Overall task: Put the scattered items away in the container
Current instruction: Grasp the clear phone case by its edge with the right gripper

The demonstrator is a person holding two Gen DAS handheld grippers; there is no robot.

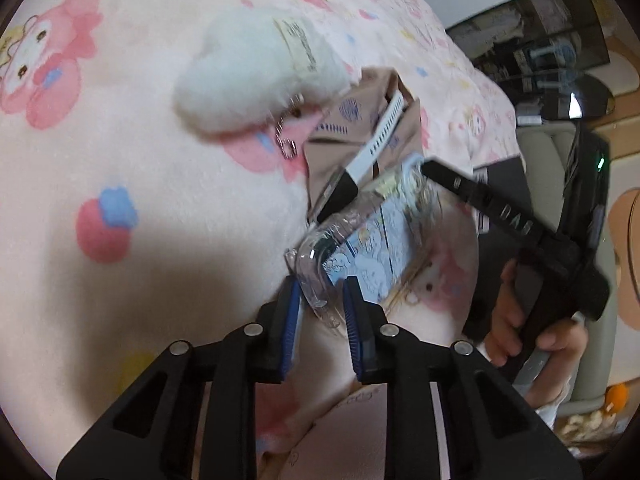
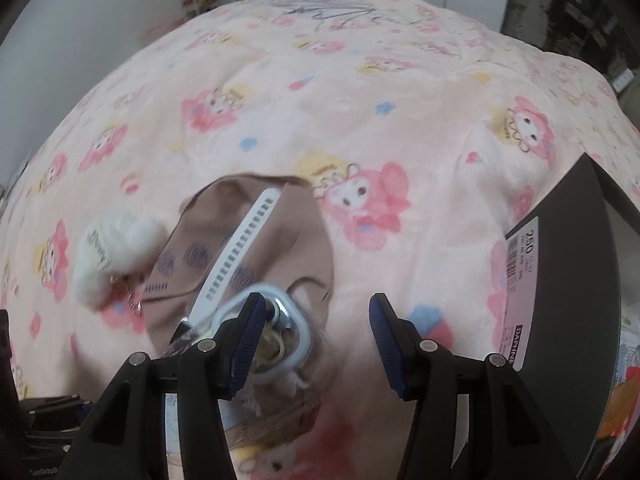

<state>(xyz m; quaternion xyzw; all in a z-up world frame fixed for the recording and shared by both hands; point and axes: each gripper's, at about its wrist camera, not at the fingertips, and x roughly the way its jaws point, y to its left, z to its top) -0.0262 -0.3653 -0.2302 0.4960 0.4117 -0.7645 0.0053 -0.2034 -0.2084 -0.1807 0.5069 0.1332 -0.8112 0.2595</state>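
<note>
the left claw (image 1: 322, 300) is pinching a corner of the clear plastic pouch with blue cartoon print (image 1: 360, 248) just above the pink cartoon bed blanket (image 1: 120, 160). the right claw (image 2: 316, 336), spread and empty, should steady its far end before carrying it toward the dark grey shoebox (image 2: 576, 300).

My blue pads (image 1: 352, 320) look ribbed rubber; the case (image 1: 320, 276) is glossy clear plastic, the blanket (image 1: 140, 184) soft fleece, the plush (image 1: 248, 76) fluffy, the box (image 2: 576, 280) matt card.

Spread wide across both views: pink blanket (image 2: 360, 92) printed with cartoon characters (soft, rumpled). Behind: pale wall (image 2: 80, 20), dark cluttered shelving (image 1: 532, 52).
</note>
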